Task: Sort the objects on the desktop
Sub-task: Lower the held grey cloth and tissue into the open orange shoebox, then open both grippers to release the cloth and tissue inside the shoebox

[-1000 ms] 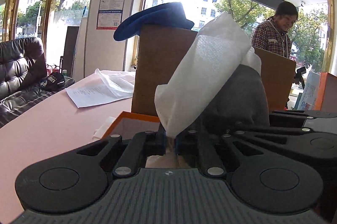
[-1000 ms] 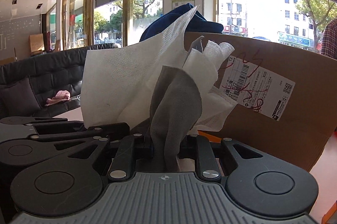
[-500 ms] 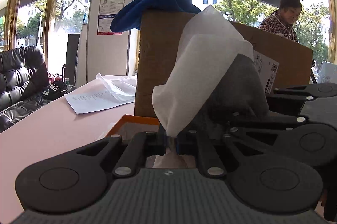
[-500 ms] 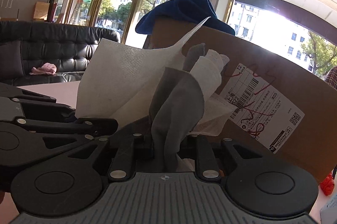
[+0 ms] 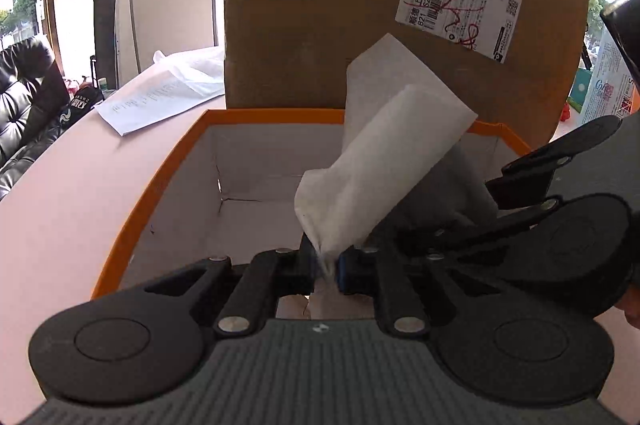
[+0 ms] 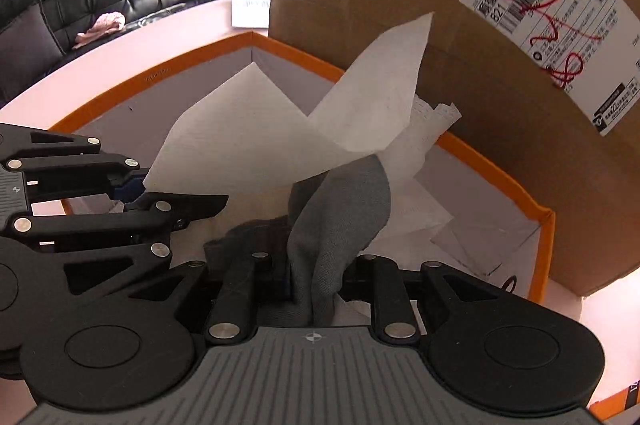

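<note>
Both grippers hang over the orange-rimmed box (image 5: pixel 160 185) — the left gripper (image 5: pixel 325 267) pinching a white tissue (image 5: pixel 384 161), the right gripper (image 6: pixel 316 283) clamped on a grey cloth (image 6: pixel 340 221). Judging by this, the carry is done; release remains — 2 items not yet dropped inside.

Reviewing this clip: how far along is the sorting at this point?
Done: paper already lies inside the orange-rimmed box. In hand: the left gripper is shut on a white tissue and the right gripper on a grey cloth, both over the open box. Left: neither is released yet. The printed sheet and clear bag lie on the pink table.
</note>
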Motion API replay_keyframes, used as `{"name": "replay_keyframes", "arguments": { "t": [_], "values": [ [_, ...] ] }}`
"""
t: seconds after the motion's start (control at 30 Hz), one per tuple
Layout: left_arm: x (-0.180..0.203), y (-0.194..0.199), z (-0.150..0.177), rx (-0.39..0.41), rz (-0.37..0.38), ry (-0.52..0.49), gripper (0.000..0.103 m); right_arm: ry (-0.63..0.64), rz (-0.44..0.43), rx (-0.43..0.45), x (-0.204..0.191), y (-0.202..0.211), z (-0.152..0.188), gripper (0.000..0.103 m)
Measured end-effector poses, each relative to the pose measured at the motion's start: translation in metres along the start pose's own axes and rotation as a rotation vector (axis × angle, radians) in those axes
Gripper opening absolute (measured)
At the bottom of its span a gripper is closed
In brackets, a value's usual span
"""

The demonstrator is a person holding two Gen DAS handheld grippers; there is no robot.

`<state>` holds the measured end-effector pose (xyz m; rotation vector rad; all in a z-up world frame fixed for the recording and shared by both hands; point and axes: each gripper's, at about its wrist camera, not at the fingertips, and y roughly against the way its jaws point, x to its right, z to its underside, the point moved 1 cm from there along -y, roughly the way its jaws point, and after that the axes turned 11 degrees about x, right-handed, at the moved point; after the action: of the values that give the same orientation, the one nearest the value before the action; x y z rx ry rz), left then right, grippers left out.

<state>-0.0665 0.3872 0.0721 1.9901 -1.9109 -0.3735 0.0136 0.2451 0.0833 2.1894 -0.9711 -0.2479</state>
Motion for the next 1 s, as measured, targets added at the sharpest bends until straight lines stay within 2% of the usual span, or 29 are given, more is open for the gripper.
{"name": "replay_keyframes", "arguments": {
  "t": [0.03,0.13,0.2,0.27,0.37,0.47,0.53,0.57,0.63,0.67,0.73,0.77,0.87,1.0],
  "values": [
    [-0.001,-0.001,0.001,-0.009,-0.002,0.004,0.014,-0.007,0.001,-0.031,-0.001,-0.003,0.002,0.017],
    [-0.003,-0.002,0.002,-0.014,-0.040,-0.011,0.029,-0.034,0.009,-0.091,-0.002,-0.008,0.004,0.018],
    [-0.004,0.003,0.001,0.021,-0.076,-0.025,0.051,-0.053,0.013,-0.127,-0.001,-0.010,0.004,0.018],
    [-0.008,0.011,-0.003,0.076,-0.103,-0.018,0.068,-0.075,0.008,-0.169,0.004,-0.010,0.009,0.018],
    [-0.014,0.026,-0.011,0.161,-0.117,0.015,0.078,-0.095,-0.016,-0.234,0.006,-0.012,0.010,0.020],
    [-0.015,0.034,-0.013,0.184,-0.069,0.015,0.079,-0.098,-0.049,-0.290,0.004,-0.011,0.010,0.020],
    [-0.010,0.030,-0.011,0.156,-0.020,-0.006,0.078,-0.106,-0.065,-0.316,0.004,-0.010,0.011,0.020],
    [-0.008,0.028,-0.010,0.140,-0.003,-0.009,0.073,-0.113,-0.069,-0.319,0.004,-0.008,0.011,0.020],
    [-0.010,0.020,-0.008,0.096,0.001,0.015,0.073,-0.127,-0.060,-0.314,0.005,-0.006,0.010,0.022],
    [-0.011,0.015,-0.006,0.072,0.000,0.025,0.073,-0.121,-0.035,-0.309,0.005,-0.004,0.009,0.028],
    [-0.013,0.006,-0.001,0.034,-0.008,0.033,0.073,-0.101,0.024,-0.298,0.003,0.000,0.007,0.053],
    [-0.011,-0.001,0.002,0.021,-0.024,0.018,0.071,-0.082,0.066,-0.291,0.002,0.002,0.006,0.070],
    [-0.008,-0.009,0.010,0.011,-0.066,-0.029,0.060,-0.085,0.044,-0.259,0.003,0.017,0.002,0.069],
    [-0.011,-0.010,0.011,0.004,-0.110,-0.041,0.060,-0.074,0.034,-0.201,-0.002,0.052,-0.011,0.070]
  ]
}}
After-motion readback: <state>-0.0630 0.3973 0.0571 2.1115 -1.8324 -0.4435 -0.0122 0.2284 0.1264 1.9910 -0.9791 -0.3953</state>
